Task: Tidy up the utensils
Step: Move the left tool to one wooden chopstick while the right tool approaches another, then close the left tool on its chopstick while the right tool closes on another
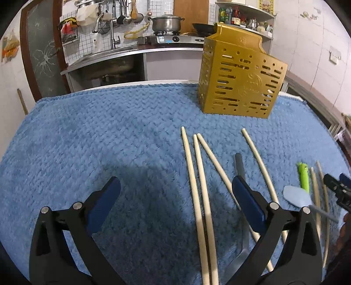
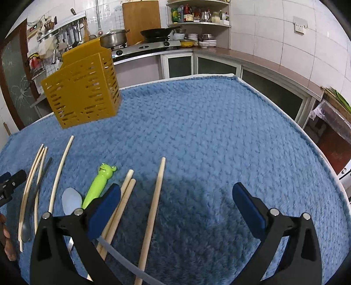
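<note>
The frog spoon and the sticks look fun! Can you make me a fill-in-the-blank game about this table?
1. The holder with slots is coloured ____.
2. The towel under everything is coloured ____.
3. The frog handle is coloured ____.
4. Both the left gripper and the right gripper have jaws that are ____.

Missing words: yellow, blue, green, open

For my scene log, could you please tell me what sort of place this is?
Most likely a home kitchen: a steel pot sits on a gas stove, a sink with faucet is beside it, and shelves hold bottles.
</note>
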### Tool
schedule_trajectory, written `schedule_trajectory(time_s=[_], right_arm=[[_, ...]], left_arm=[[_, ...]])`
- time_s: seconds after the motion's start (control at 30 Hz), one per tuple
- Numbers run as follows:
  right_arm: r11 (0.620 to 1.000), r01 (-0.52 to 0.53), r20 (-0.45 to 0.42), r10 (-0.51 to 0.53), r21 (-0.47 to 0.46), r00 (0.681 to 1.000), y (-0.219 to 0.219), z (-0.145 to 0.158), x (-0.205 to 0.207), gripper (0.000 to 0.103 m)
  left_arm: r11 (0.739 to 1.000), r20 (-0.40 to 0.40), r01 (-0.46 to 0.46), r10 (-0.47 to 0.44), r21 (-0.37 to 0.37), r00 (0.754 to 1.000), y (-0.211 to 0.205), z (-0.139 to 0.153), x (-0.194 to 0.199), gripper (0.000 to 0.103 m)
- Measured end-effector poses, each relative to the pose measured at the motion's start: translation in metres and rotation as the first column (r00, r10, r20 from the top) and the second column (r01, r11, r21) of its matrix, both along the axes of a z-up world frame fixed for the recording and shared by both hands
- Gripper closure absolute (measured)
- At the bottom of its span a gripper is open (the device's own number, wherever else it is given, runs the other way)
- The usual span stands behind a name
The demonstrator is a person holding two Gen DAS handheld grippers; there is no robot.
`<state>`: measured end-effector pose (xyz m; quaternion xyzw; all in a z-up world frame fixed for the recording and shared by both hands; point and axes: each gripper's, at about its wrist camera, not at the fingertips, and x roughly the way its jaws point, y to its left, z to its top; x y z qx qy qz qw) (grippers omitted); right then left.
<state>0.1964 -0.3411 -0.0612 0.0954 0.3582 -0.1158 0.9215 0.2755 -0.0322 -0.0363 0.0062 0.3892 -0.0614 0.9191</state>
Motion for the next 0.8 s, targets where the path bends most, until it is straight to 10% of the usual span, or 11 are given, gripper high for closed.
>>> schedule_trajectory(time_s=[0.33,0.8], right_arm=[[0.999,-0.014,-0.052,0.016,0.044,0.999,0.0,-0.009,0.008,0.055],[0.999,-0.018,-0.052,0.02,0.037,0.998,0.002,-0.008,0.005,0.065]], left_arm=[[0.998,-0.021,0.056,-0.056,0.004,0.998,-0.012,-0.003,0.004,0.047],[0.998,-0.105,0.06,-0.06,-0.004,0.993,-0.01,-0.016,0.015,0.085]])
